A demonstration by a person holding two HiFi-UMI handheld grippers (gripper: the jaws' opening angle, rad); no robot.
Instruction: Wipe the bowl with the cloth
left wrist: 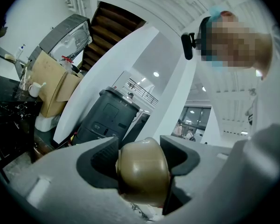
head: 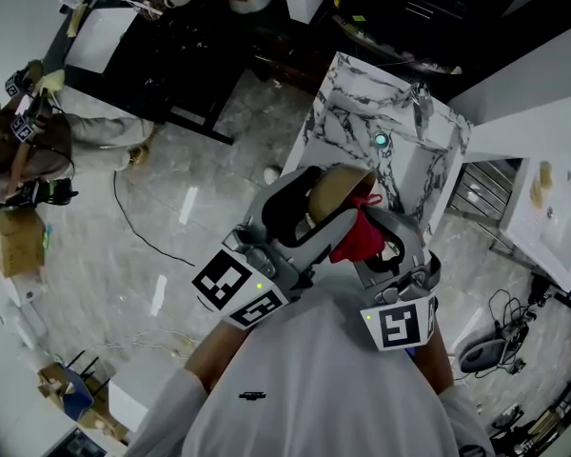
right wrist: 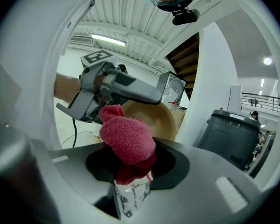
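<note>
A tan bowl (head: 335,189) is held up in the air, close to the person's chest, with my left gripper (head: 314,209) shut on its rim. In the left gripper view the bowl's rounded outside (left wrist: 143,169) fills the gap between the jaws. My right gripper (head: 373,241) is shut on a bunched red cloth (head: 358,237). In the right gripper view the cloth (right wrist: 128,138) sticks out past the jaws and lies against the bowl's open inside (right wrist: 154,118). The left gripper (right wrist: 115,89) shows just behind it there.
A white marble-patterned table (head: 354,112) stands straight ahead below the grippers. A black counter (head: 162,55) lies at the far left, with another person (head: 19,150) and a cardboard box (head: 14,241) beside it. A cable (head: 143,231) runs over the floor. A dark bin (left wrist: 107,118) stands nearby.
</note>
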